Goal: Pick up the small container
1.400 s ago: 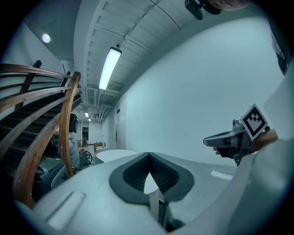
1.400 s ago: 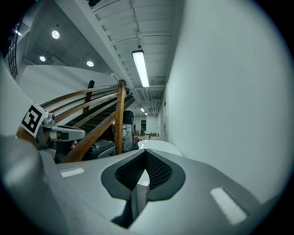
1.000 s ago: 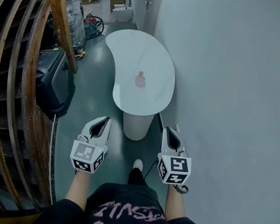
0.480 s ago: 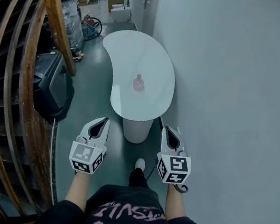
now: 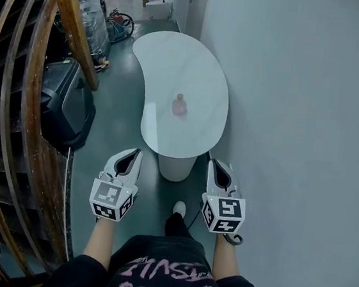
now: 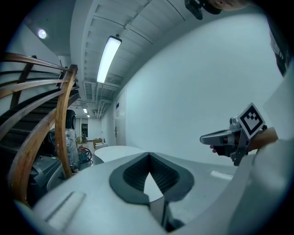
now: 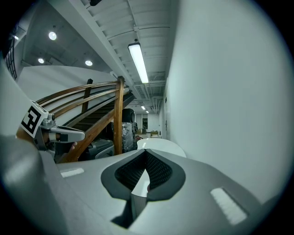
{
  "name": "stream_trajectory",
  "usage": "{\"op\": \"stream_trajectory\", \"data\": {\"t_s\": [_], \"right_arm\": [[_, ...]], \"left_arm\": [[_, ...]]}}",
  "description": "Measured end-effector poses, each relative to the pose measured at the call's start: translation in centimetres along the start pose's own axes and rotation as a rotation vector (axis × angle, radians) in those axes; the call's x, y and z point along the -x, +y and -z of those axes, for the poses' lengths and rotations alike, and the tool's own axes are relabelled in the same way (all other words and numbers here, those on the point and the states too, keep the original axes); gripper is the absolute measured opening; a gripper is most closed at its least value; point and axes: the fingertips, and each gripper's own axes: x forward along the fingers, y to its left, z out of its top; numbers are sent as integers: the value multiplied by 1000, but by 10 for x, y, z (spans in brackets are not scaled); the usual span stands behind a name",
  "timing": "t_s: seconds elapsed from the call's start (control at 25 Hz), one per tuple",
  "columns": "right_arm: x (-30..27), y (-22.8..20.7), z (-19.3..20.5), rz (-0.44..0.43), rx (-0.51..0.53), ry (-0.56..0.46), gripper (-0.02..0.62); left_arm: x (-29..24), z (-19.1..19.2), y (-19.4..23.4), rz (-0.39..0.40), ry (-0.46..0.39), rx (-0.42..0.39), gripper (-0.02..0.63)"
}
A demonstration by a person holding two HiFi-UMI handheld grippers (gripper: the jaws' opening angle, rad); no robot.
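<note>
**Approach first, grasp later**

Small container is seen upright at mid-frame on the white table, well apart from both tools. Left hand-held gripper and right hand-held gripper are held low in the frame, each clenched tip to tip on nothing. The gap should be closed first, the jaws opened before the reach, and the container straddled squarely so it is not tipped.

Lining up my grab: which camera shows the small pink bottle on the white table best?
The head view: the small pink bottle stands in plain sight on the white curved table. Both gripper views show the table, but no bottle can be made out there.
</note>
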Motion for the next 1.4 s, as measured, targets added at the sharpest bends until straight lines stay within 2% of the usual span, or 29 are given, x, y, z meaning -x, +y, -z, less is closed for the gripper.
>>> {"op": "stream_trajectory", "data": {"t_s": [0.44, 0.88, 1.4], "right_arm": [[-52, -20, 4, -14, -10, 21, 11], [-105, -36, 23, -22, -35, 93, 11], [-168, -75, 16, -35, -50, 123, 11]], "left_arm": [[-51, 7, 16, 14, 28, 4, 0], [-102, 26, 40, 19, 84, 39, 0], [-172, 23, 56, 22, 127, 50, 0]]}}
